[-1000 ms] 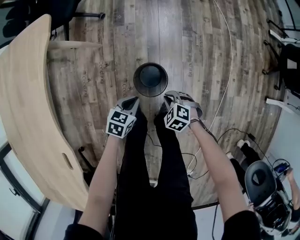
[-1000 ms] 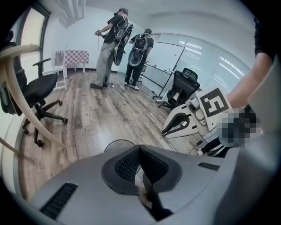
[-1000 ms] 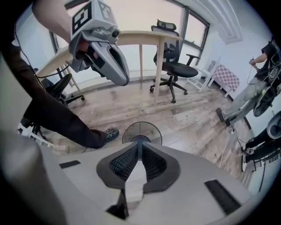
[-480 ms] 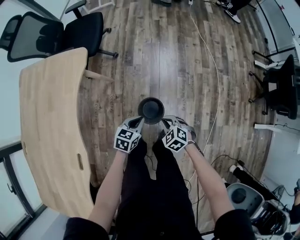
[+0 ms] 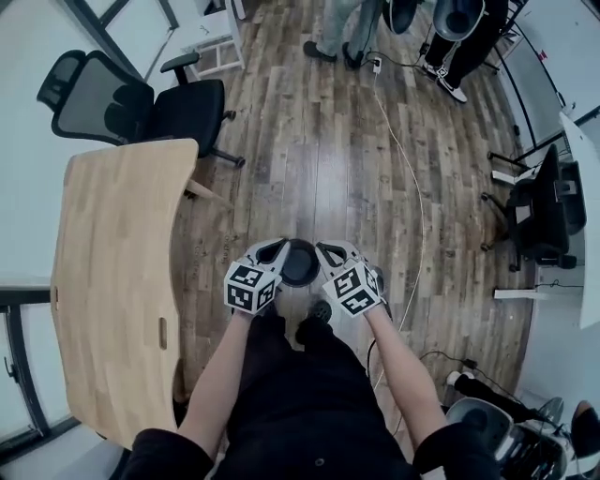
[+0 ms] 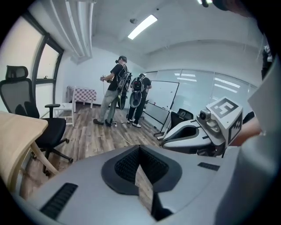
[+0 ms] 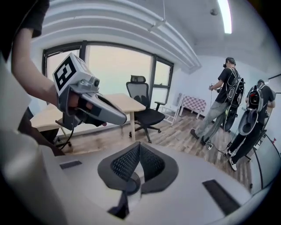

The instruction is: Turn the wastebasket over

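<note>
One round, dark wastebasket (image 5: pixel 299 263) between grey grippers (image 5: pixel 278 247) (image 5: pixel 324 248)

The wastebasket (image 5: pixel 298 262) stands on the floor (image 5: pixel 319 159) just ahead of the person's feet (image 5: pixel 321 310). In the head view it shows between the left tool (image 5: pixel 277 247) and the right tool (image 5: pixel 322 249). The bench (image 5: pixel 112 272) lies to its left, with an office chair (image 5: pixel 141 105) beyond the bench's far end. A cable (image 5: pixel 419 202) runs along the floor to the right, and two people (image 5: pixel 339 28) stand far ahead.
</note>
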A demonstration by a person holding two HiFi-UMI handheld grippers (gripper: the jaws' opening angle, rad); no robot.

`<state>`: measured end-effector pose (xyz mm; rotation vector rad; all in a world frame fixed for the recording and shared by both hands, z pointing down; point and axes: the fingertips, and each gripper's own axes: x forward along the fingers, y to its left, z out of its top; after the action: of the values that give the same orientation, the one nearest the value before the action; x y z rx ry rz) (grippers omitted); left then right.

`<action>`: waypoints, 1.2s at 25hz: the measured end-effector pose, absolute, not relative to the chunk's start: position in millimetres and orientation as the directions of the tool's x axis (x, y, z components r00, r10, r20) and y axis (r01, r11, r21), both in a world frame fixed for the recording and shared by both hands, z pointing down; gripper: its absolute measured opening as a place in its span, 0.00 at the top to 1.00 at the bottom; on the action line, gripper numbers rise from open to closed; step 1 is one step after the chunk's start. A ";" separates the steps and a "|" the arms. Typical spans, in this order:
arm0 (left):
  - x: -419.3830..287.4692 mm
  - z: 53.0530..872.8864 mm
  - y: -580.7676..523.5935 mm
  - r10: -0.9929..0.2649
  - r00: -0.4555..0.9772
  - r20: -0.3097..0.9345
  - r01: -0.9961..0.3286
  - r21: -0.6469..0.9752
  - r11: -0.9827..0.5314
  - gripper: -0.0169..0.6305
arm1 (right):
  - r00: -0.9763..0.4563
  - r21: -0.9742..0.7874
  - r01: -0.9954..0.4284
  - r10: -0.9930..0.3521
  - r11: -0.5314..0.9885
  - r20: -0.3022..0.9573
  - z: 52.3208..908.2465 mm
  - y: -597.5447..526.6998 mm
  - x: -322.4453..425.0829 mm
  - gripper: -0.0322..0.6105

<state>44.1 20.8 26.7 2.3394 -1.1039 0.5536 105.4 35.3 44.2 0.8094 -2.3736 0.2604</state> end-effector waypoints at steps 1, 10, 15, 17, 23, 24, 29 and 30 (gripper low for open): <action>47.1 14.6 20.0 -0.606 0.594 0.530 -0.793 0.261 -0.550 0.95 | -0.635 0.011 -0.613 -0.501 0.790 0.588 31.7 33.6 105.3 0.90; 51.1 -82.8 6.2 -0.699 0.608 0.376 -0.792 0.234 -0.564 0.95 | -0.681 -0.175 -0.721 -0.641 0.670 0.354 -84.6 6.1 119.0 0.90; 48.9 -114.2 3.2 -0.720 0.616 0.318 -0.787 0.247 -0.565 0.95 | -0.693 -0.263 -0.721 -0.680 0.641 0.241 -127.6 8.0 130.8 0.90; 47.6 -126.3 4.9 -0.726 0.619 0.301 -0.786 0.252 -0.565 0.95 | -0.697 -0.289 -0.714 -0.686 0.638 0.207 -141.7 11.1 132.0 0.90; 56.1 -144.8 10.7 -0.718 0.639 0.275 -0.769 0.251 -0.588 0.95 | -0.691 -0.286 -0.719 -0.696 0.634 0.194 -153.9 18.9 140.5 0.90; 58.4 -144.6 12.5 -0.716 0.641 0.277 -0.767 0.251 -0.591 0.95 | -0.690 -0.286 -0.720 -0.698 0.632 0.194 -153.2 21.0 142.0 0.90; 68.0 -142.2 21.3 -0.704 0.649 0.288 -0.761 0.247 -0.600 0.95 | -0.684 -0.283 -0.725 -0.702 0.627 0.197 -149.3 30.1 146.6 0.90; 69.6 -141.5 22.4 -0.703 0.649 0.290 -0.760 0.246 -0.601 0.95 | -0.684 -0.283 -0.725 -0.702 0.627 0.197 -148.8 31.4 147.7 0.90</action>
<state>69.6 22.4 -141.5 2.5242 -1.1633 0.2313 147.7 31.4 -148.8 1.2176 -2.7726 0.5287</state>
